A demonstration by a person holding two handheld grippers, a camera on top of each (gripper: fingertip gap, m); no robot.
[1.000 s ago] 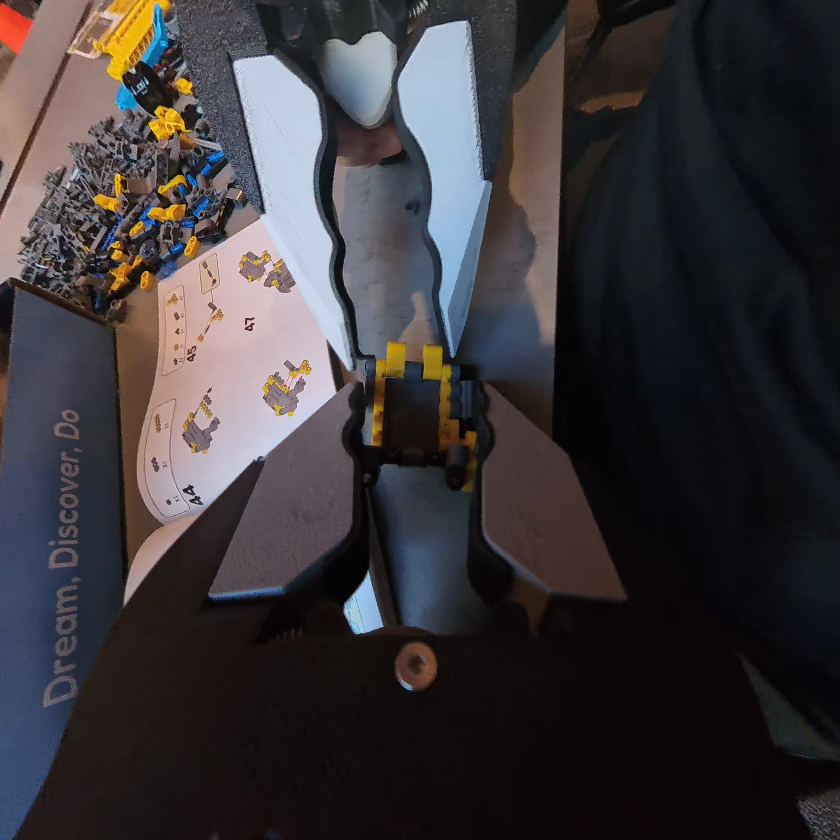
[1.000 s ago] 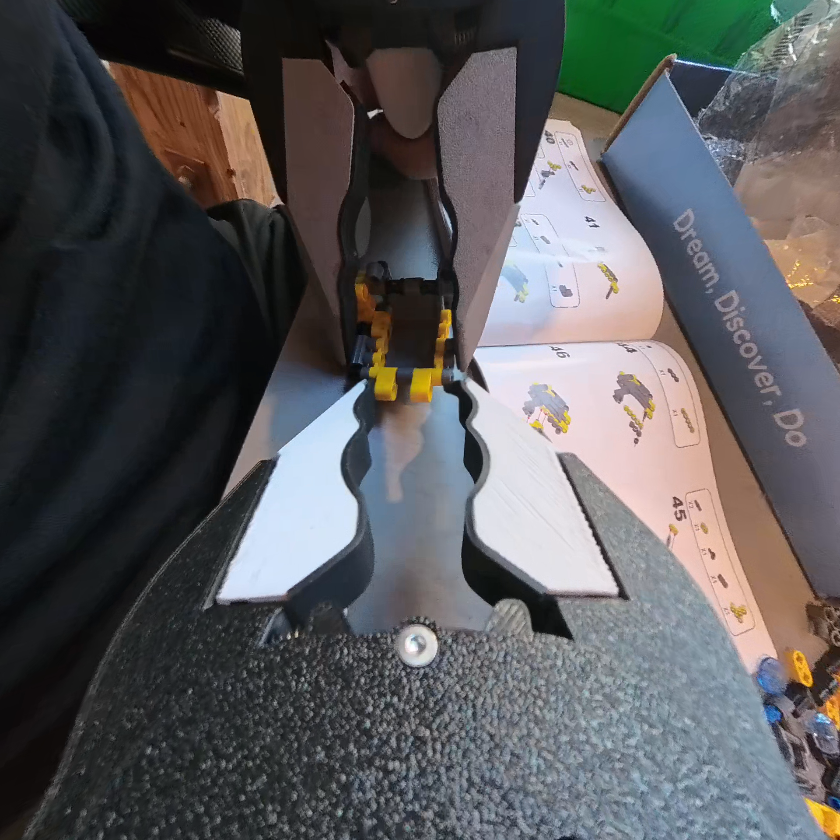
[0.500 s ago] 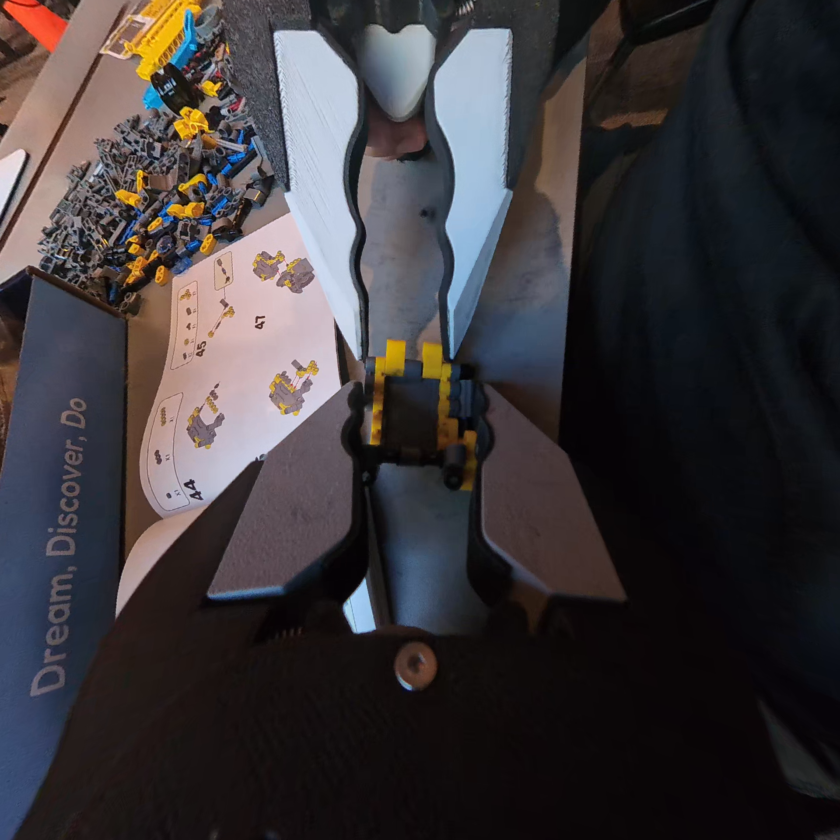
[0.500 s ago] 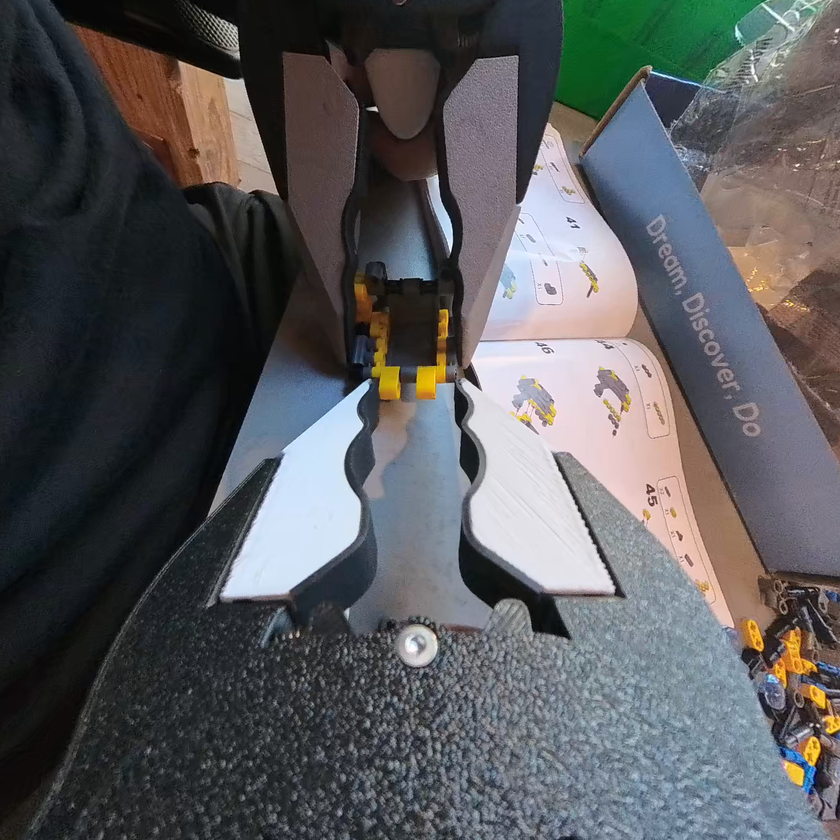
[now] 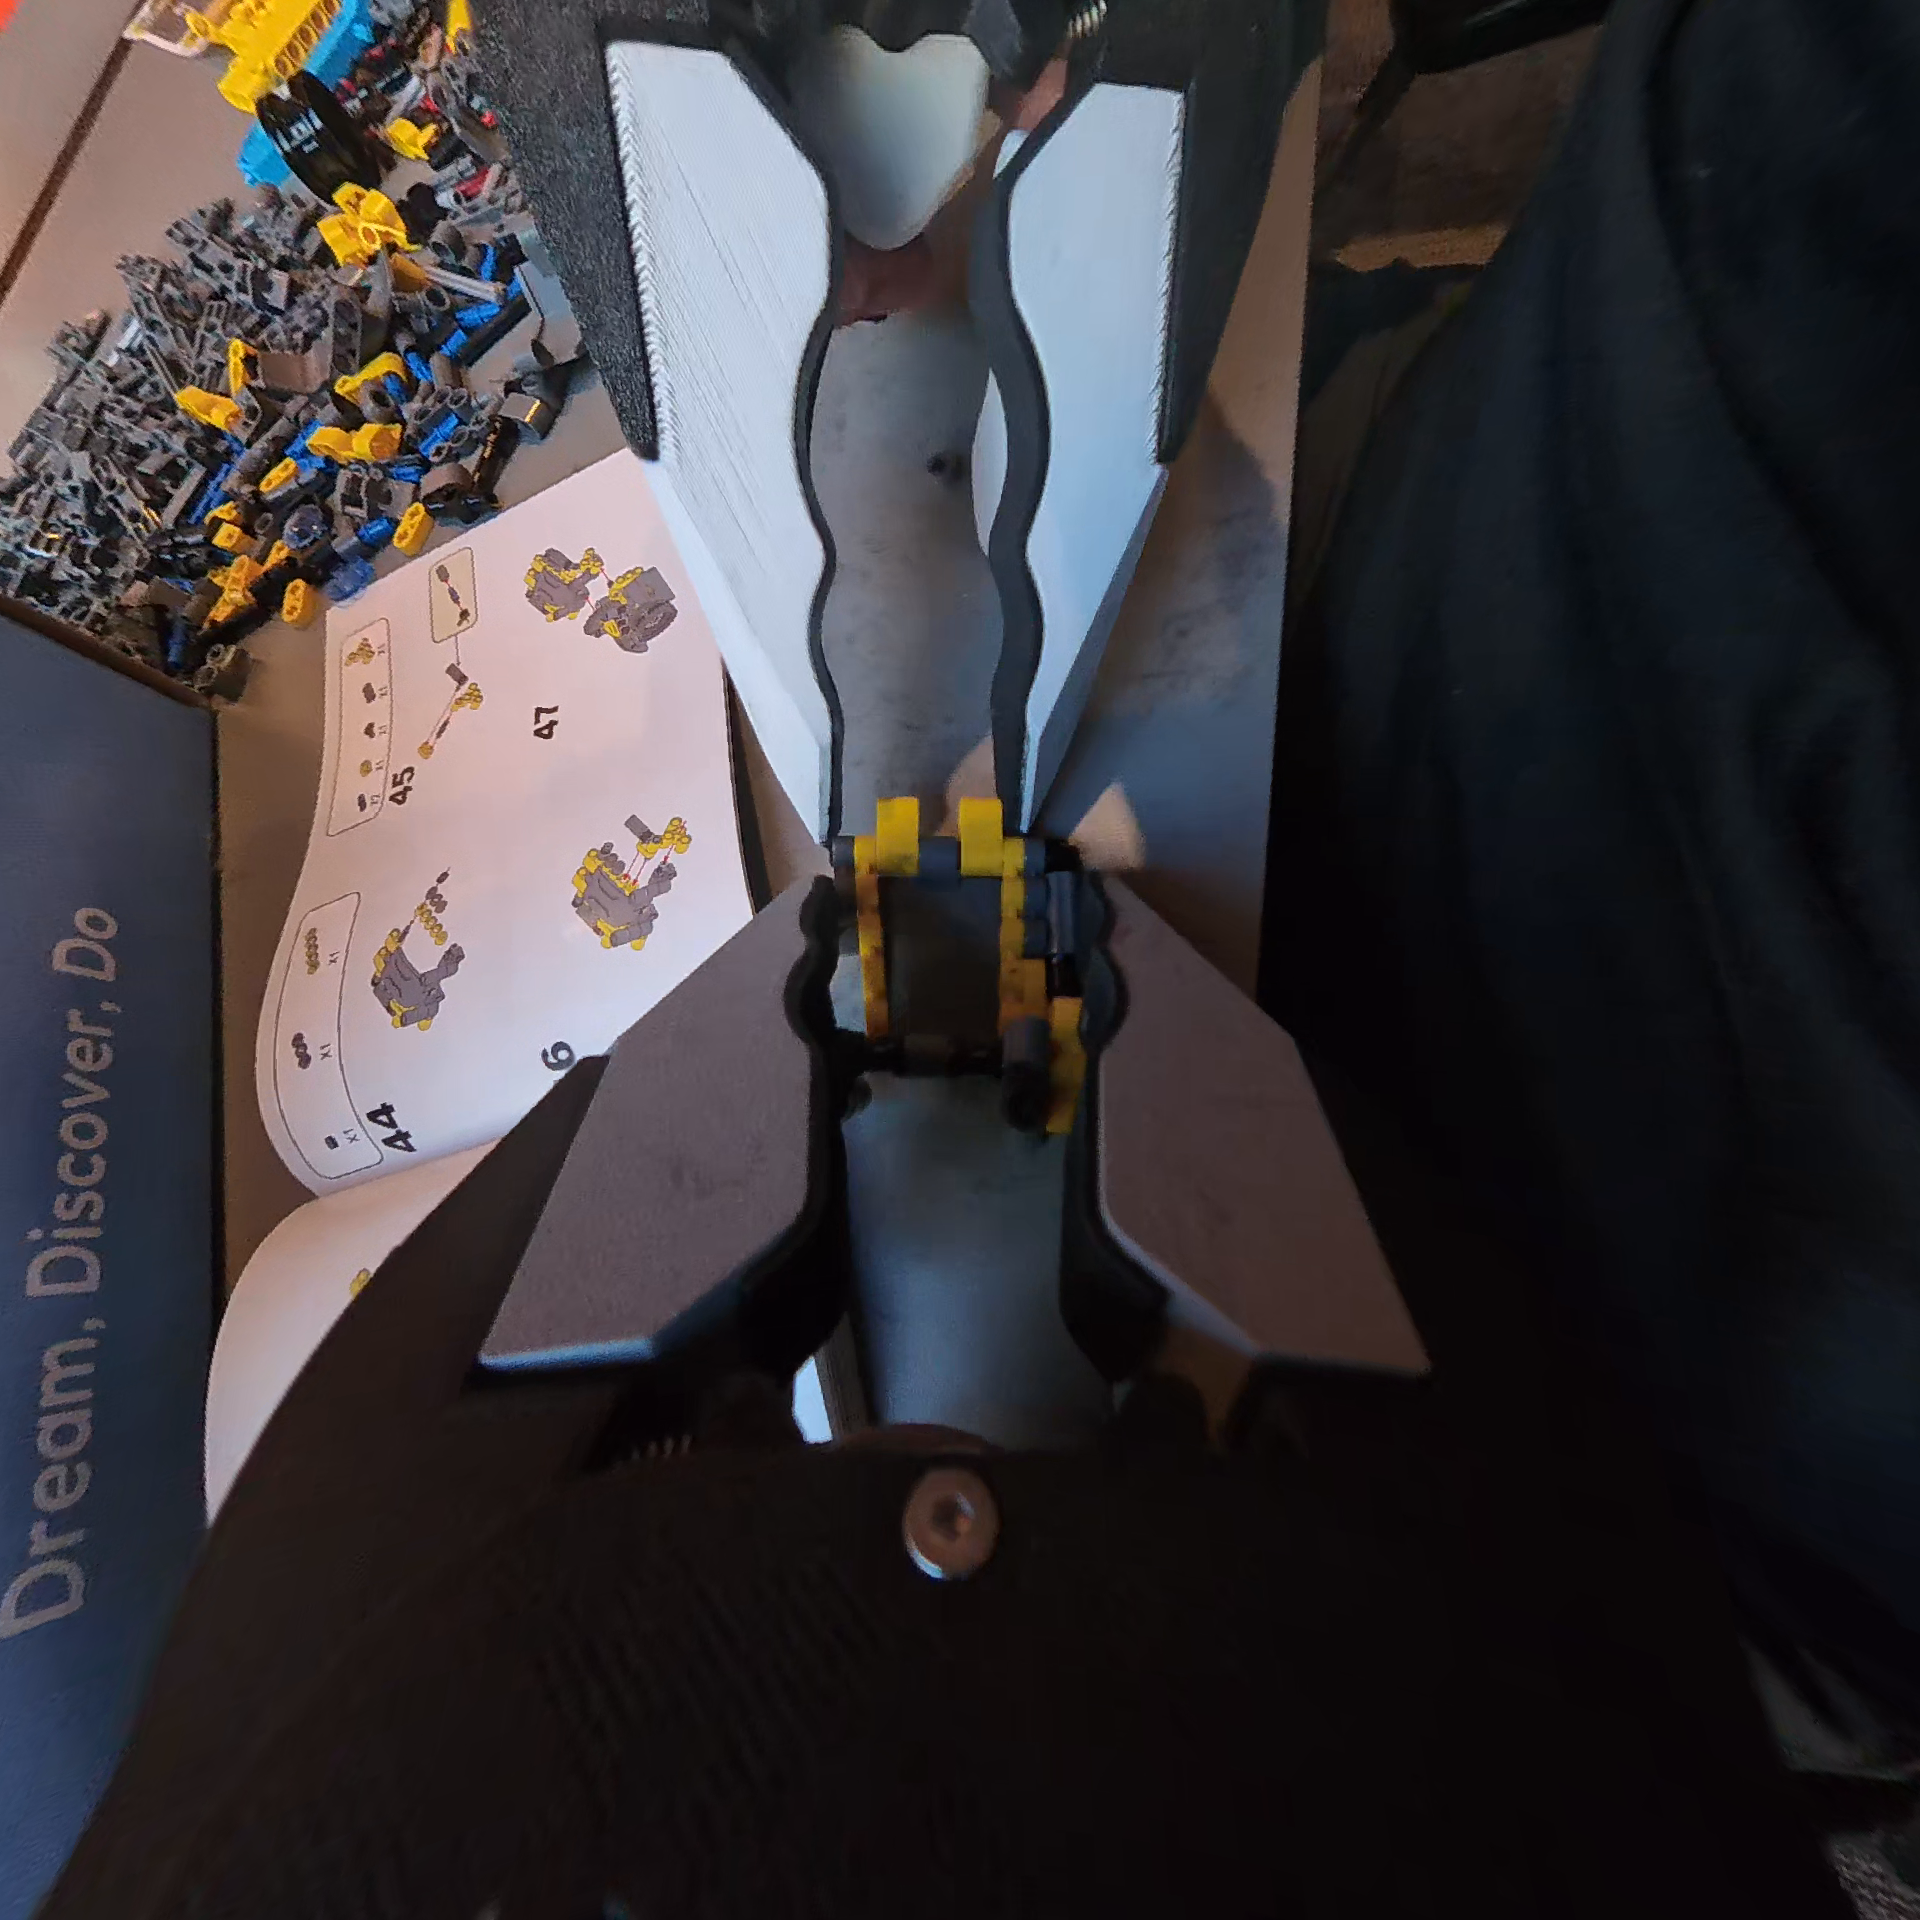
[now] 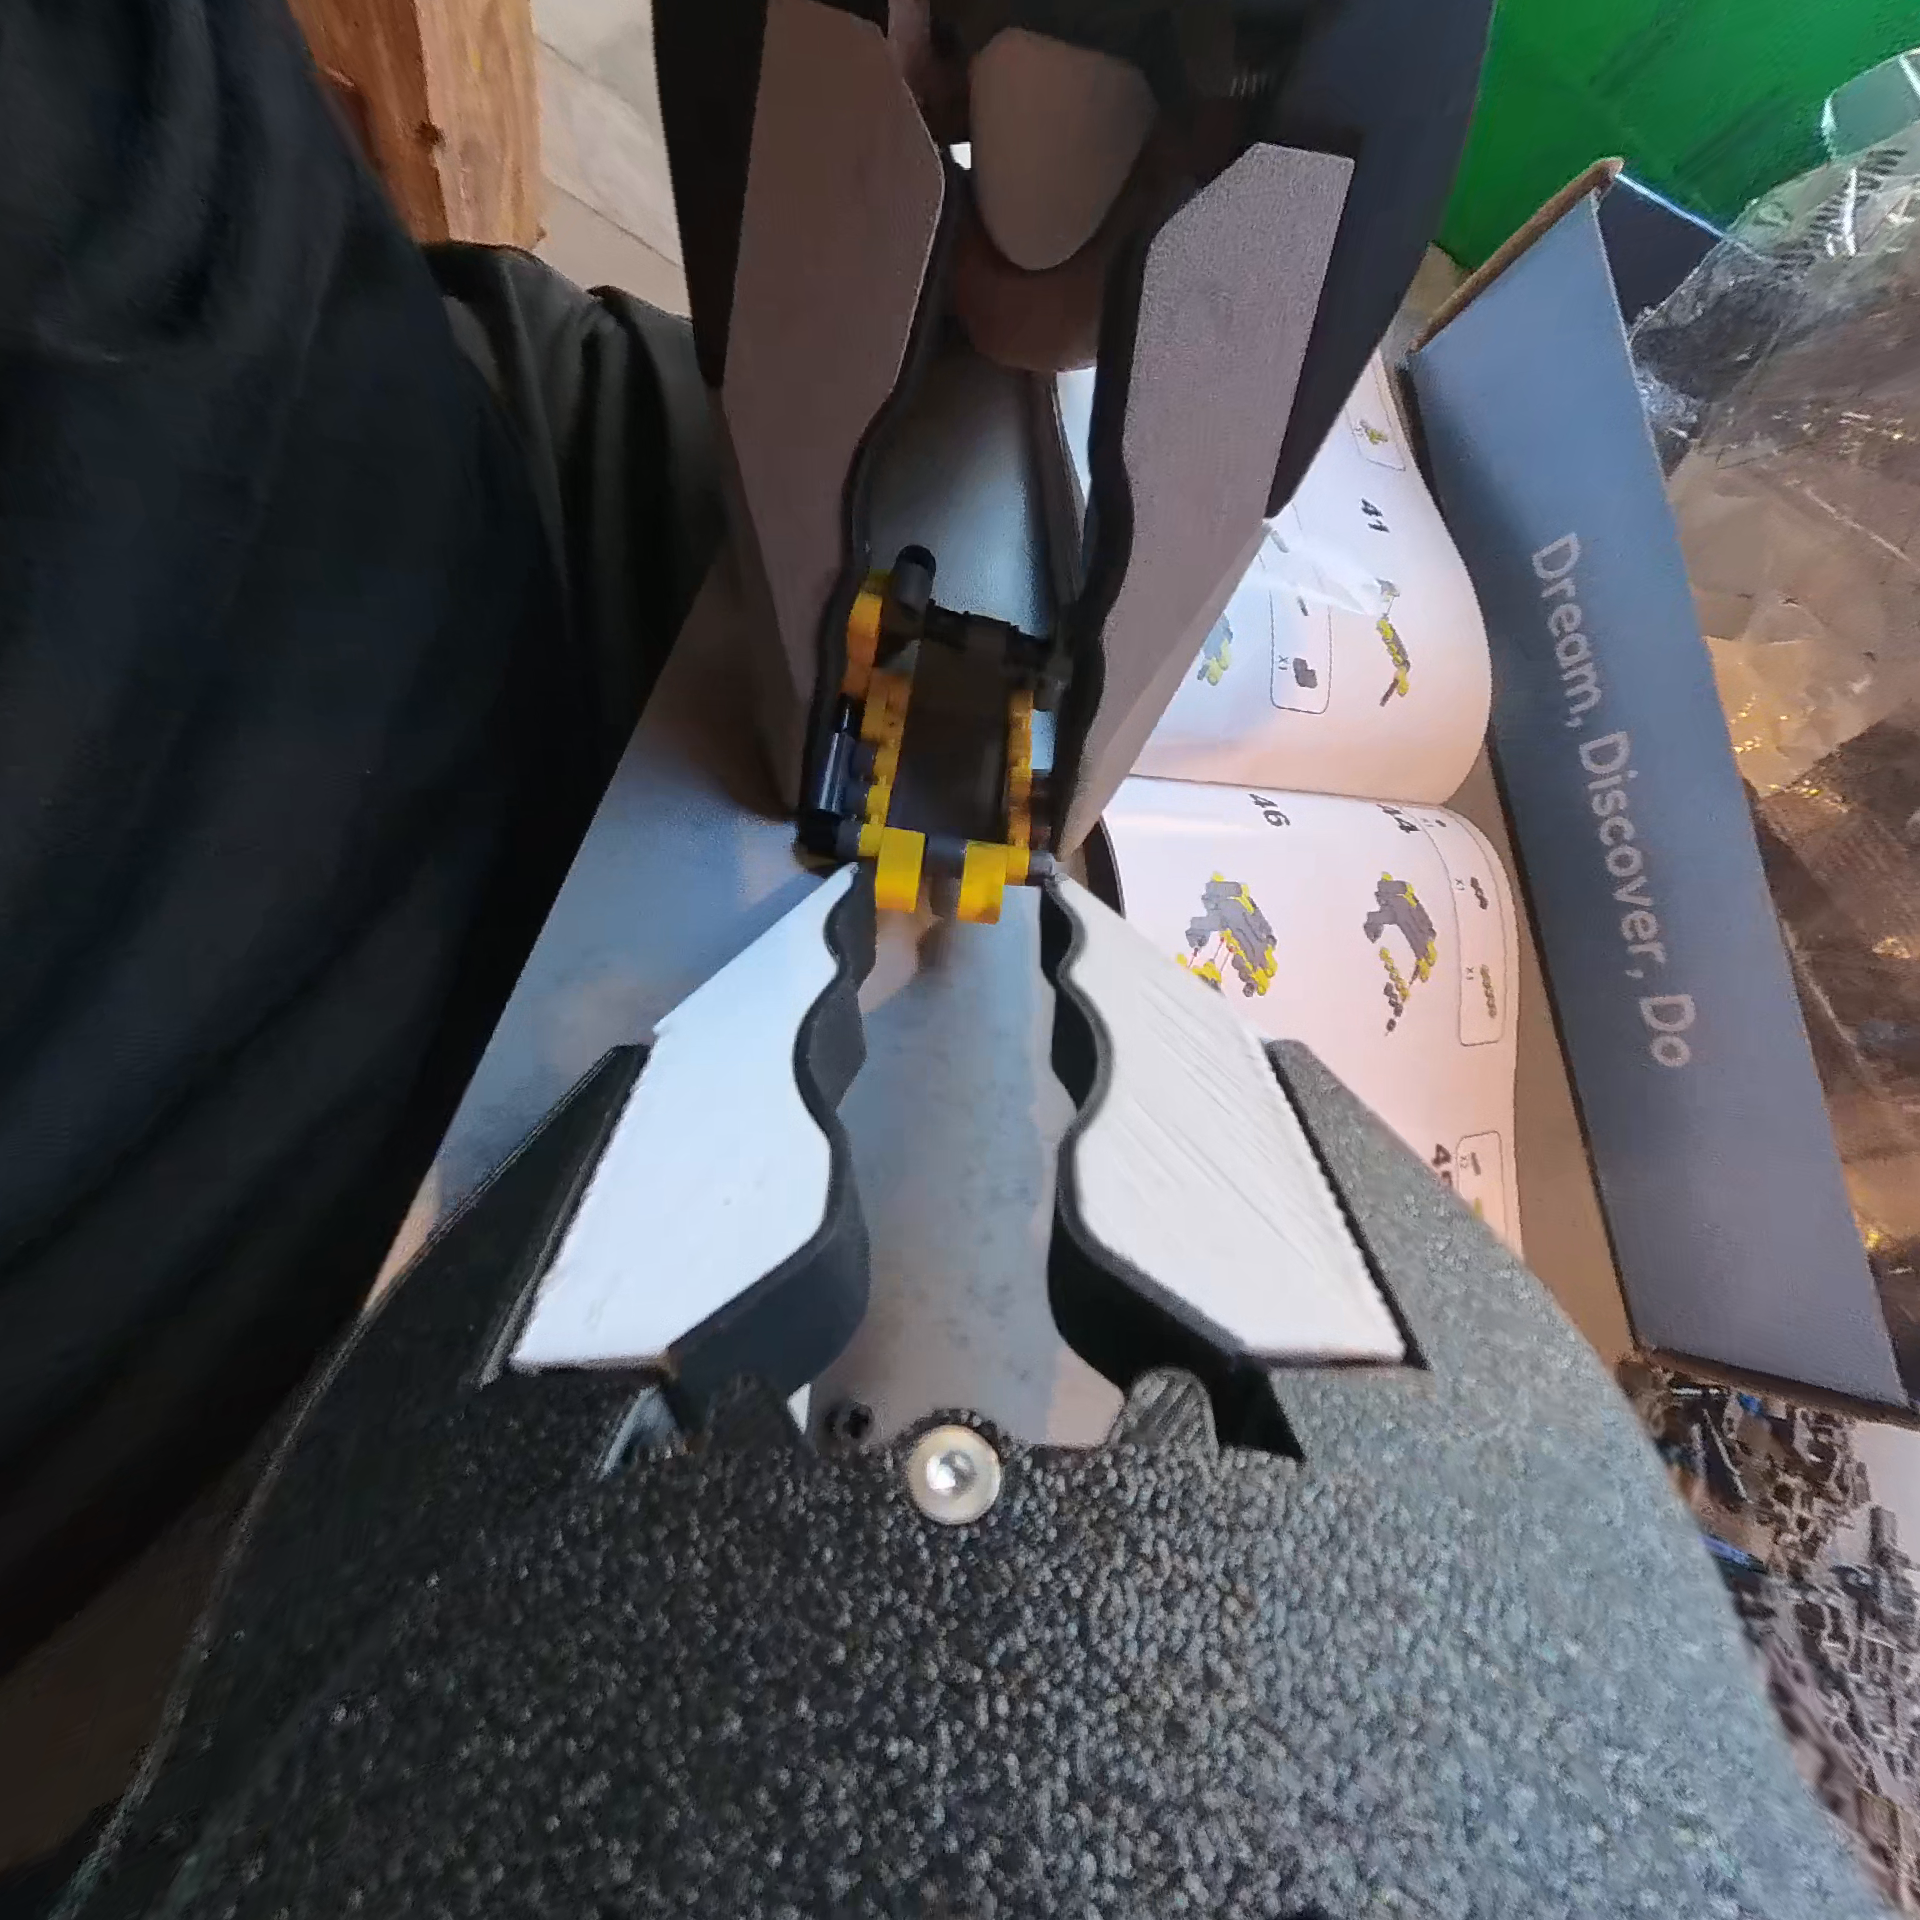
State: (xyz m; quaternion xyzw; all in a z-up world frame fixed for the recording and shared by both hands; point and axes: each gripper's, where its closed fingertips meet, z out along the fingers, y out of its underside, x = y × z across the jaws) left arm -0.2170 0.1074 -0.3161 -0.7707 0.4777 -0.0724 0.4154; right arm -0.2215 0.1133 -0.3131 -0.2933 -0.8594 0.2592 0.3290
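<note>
A small yellow and dark grey brick assembly (image 5: 961, 945) hangs above the grey tabletop (image 5: 904, 468). My left gripper (image 5: 961, 904) is shut on it, with a grey pad on each side. In the right wrist view the assembly (image 6: 945, 748) sits between the left gripper's (image 6: 930, 821) grey fingers coming from the top. My right gripper (image 6: 951, 878), with white fingers, is open. Its tips flank the end with two yellow lugs (image 6: 899, 873) and touch or nearly touch the corners. It shows from the top in the left wrist view (image 5: 928, 826).
An open instruction booklet (image 5: 499, 831) (image 6: 1351, 935) lies beside the grippers. A dark blue box flap (image 5: 94, 1143) (image 6: 1621, 831) stands beyond it. A pile of loose grey, yellow and blue pieces (image 5: 260, 416) lies at the back. A person's dark clothing (image 5: 1610, 831) (image 6: 208, 727) fills the other side. My left and right fingertips are right by each other.
The right gripper's white fingers have narrowed slightly around the lug end of the assembly. The left gripper keeps its hold. Both grippers have shifted a little together.
</note>
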